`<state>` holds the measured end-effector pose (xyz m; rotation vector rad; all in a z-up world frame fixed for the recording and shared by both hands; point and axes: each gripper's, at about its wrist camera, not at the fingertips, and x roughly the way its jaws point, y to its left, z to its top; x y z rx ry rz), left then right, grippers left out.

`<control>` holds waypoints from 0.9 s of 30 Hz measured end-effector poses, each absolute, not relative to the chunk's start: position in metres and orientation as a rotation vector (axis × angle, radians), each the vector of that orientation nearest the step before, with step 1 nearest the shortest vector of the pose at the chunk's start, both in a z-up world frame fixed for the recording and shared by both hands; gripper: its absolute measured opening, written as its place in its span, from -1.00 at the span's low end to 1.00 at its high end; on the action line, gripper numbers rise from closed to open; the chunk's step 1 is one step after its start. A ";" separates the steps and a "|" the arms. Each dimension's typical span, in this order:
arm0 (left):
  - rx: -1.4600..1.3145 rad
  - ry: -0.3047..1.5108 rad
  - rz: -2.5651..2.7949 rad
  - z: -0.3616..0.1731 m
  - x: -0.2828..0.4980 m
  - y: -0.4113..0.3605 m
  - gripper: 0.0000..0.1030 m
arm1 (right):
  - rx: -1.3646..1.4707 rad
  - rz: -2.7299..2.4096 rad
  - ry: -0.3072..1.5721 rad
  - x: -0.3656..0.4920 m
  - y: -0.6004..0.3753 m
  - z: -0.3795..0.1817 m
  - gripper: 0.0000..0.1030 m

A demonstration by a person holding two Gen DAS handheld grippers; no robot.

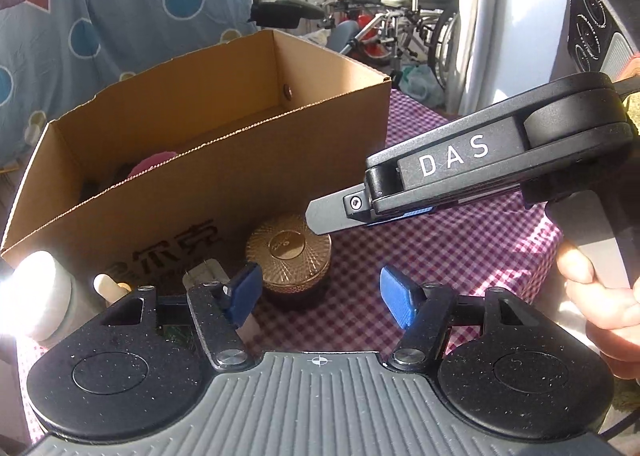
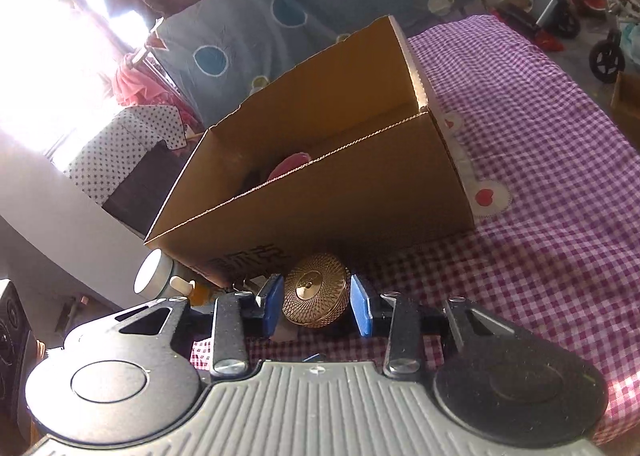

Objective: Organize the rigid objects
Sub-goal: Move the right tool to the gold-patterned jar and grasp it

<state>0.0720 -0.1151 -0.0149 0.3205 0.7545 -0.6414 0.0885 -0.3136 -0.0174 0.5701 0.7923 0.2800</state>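
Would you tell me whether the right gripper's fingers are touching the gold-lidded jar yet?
Apart. The right wrist view shows slivers of gap between both blue pads and the gold-lidded jar.

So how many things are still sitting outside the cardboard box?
3 visible: gold-lidded jar between the right gripper pads, white-capped container and small wooden-knobbed bottle at the box's left corner. Others may hide.

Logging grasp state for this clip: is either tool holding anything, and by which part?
Nothing is held. The right tool is open, its pads flanking the gold jar lid without clearly touching. The left tool is open and empty.
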 end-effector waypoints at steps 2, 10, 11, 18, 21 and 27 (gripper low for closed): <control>0.322 0.772 -0.634 -0.017 0.076 -0.117 0.28 | 0.577 0.291 0.811 0.097 -0.313 -0.022 -0.28; 0.326 0.807 -0.615 -0.020 0.081 -0.116 0.29 | 0.587 0.322 0.854 0.116 -0.308 -0.032 -0.29; 0.322 0.810 -0.611 -0.019 0.082 -0.115 0.29 | 0.590 0.323 0.858 0.117 -0.308 -0.033 -0.29; 0.346 0.818 -0.598 -0.019 0.082 -0.119 0.34 | 0.601 0.325 0.879 0.127 -0.307 -0.034 -0.29; 0.361 0.821 -0.590 -0.019 0.085 -0.123 0.40 | 0.620 0.328 0.885 0.129 -0.311 -0.037 -0.29; 0.387 0.838 -0.568 -0.019 0.089 -0.133 0.50 | 0.651 0.343 0.892 0.133 -0.319 -0.040 -0.29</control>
